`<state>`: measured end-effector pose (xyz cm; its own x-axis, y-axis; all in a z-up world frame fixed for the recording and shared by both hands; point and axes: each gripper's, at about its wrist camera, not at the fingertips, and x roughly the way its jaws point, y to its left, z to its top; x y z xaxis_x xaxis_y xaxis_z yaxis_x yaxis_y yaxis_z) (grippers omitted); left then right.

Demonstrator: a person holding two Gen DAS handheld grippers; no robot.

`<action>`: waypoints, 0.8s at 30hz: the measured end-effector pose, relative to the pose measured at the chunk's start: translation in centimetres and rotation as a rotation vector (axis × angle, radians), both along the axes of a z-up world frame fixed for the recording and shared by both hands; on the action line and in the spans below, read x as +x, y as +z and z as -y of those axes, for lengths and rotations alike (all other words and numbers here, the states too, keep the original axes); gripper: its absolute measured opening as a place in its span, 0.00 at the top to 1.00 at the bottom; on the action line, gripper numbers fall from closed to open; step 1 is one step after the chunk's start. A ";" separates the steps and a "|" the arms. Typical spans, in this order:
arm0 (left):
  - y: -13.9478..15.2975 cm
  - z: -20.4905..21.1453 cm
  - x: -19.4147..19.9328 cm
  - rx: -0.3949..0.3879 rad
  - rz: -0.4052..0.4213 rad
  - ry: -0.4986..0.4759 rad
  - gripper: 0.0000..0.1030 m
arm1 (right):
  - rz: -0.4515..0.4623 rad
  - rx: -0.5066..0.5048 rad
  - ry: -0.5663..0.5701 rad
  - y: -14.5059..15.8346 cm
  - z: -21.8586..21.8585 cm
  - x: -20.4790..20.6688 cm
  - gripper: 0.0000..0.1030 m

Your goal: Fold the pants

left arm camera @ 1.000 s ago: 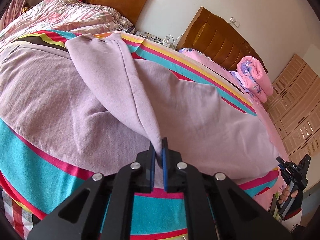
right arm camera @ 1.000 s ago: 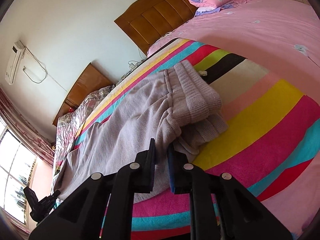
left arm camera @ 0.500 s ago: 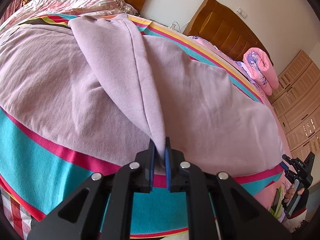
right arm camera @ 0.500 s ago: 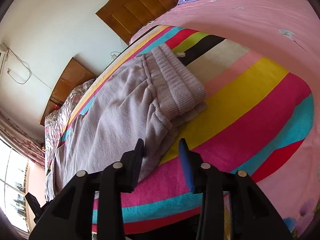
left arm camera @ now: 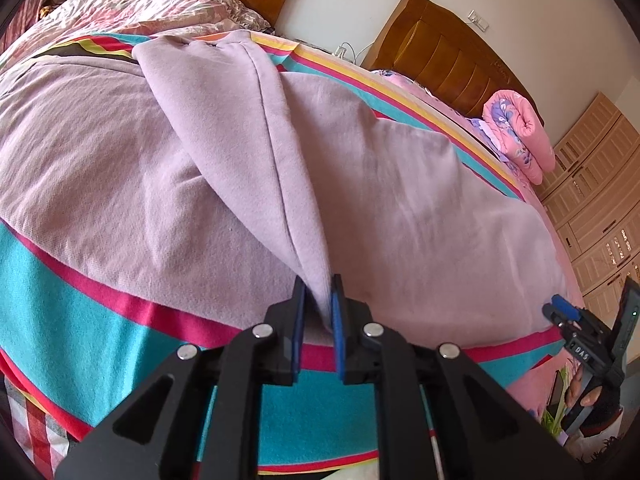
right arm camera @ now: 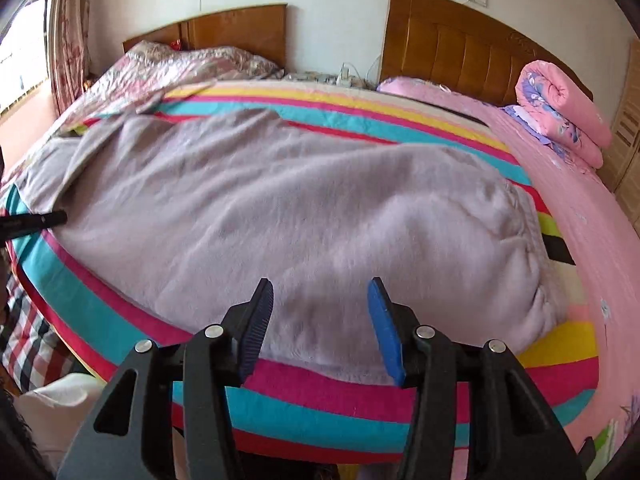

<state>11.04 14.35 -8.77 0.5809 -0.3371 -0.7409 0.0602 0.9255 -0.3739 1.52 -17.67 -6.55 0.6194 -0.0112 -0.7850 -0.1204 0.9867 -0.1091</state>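
Lilac fleece pants [right arm camera: 304, 200] lie spread across a striped blanket on the bed, waistband toward the right. In the left wrist view my left gripper [left arm camera: 318, 296] is shut on a fold of the pants' leg [left arm camera: 256, 140], which rises as a ridge from the jaws toward the far edge. My right gripper [right arm camera: 320, 304] is open and empty, hovering above the near edge of the pants. It also shows in the left wrist view [left arm camera: 580, 332] at the far right. The left gripper's tip [right arm camera: 44, 219] pokes in at the left of the right wrist view.
The striped blanket [right arm camera: 328, 396] covers a bed with pink sheet [right arm camera: 580, 216]. A rolled pink quilt [right arm camera: 560, 108] lies by the wooden headboard [right arm camera: 460, 32]. A second bed with a floral quilt [right arm camera: 180, 68] stands at left. Wardrobe doors [left arm camera: 592, 184] are at right.
My right gripper has let go of the waistband, opened wide and pulled back to face the whole garment. My left gripper still holds the leg fold, drawn slightly nearer.
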 end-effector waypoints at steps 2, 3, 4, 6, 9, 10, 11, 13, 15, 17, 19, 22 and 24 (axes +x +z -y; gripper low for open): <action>0.9 -0.3 -0.2 0.021 0.024 0.010 0.70 | 0.017 0.064 0.018 -0.8 1.2 -1.1 0.53; 1.5 -0.4 -0.3 0.035 0.038 0.015 0.68 | -0.005 0.116 0.014 -0.6 1.9 -1.1 0.52; 2.1 -0.4 -0.2 0.052 0.054 0.023 0.61 | -0.032 0.139 0.004 -0.3 2.5 -1.0 0.51; 3.5 -0.6 -0.1 0.082 0.090 0.051 0.41 | -0.018 0.094 -0.028 0.9 2.9 -0.9 0.48; 4.8 -0.4 0.6 0.122 0.126 0.075 0.24 | 0.062 0.133 0.013 3.1 2.4 0.0 0.40; 5.0 -0.4 1.0 0.133 0.126 0.080 0.23 | 0.068 0.149 0.036 3.2 2.0 0.5 0.38; 5.1 -0.5 1.4 0.138 0.121 0.088 0.21 | 0.043 0.141 0.063 2.7 1.5 1.1 0.37; 5.3 -0.8 2.6 0.140 0.101 0.103 0.18 | -0.092 0.091 0.123 0.2 0.0 2.5 0.36; 5.6 -1.3 4.1 0.172 0.080 0.118 0.17 | -0.103 0.060 0.143 -0.8 -0.6 2.7 0.31; 6.2 -1.9 6.3 0.221 0.057 0.129 0.14 | -0.145 0.095 0.141 -0.2 -0.3 3.3 0.32; 7.0 -2.6 9.3 0.255 0.059 0.118 0.13 | -0.109 0.098 0.126 1.3 0.0 4.1 0.32; 8.1 -3.7 15.6 0.260 0.034 0.131 0.14 | -0.028 0.114 0.138 4.1 -0.4 5.8 0.32; 8.0 -4.3 20.2 0.195 -0.027 0.126 0.14 | 0.015 0.138 0.155 5.1 -1.4 7.2 0.32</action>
<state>31.25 18.63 -0.74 0.5880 -0.1127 -0.8010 -0.0677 0.9799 -0.1876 8.70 -16.32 -1.47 0.6166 0.1923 -0.7634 -0.2718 0.9621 0.0228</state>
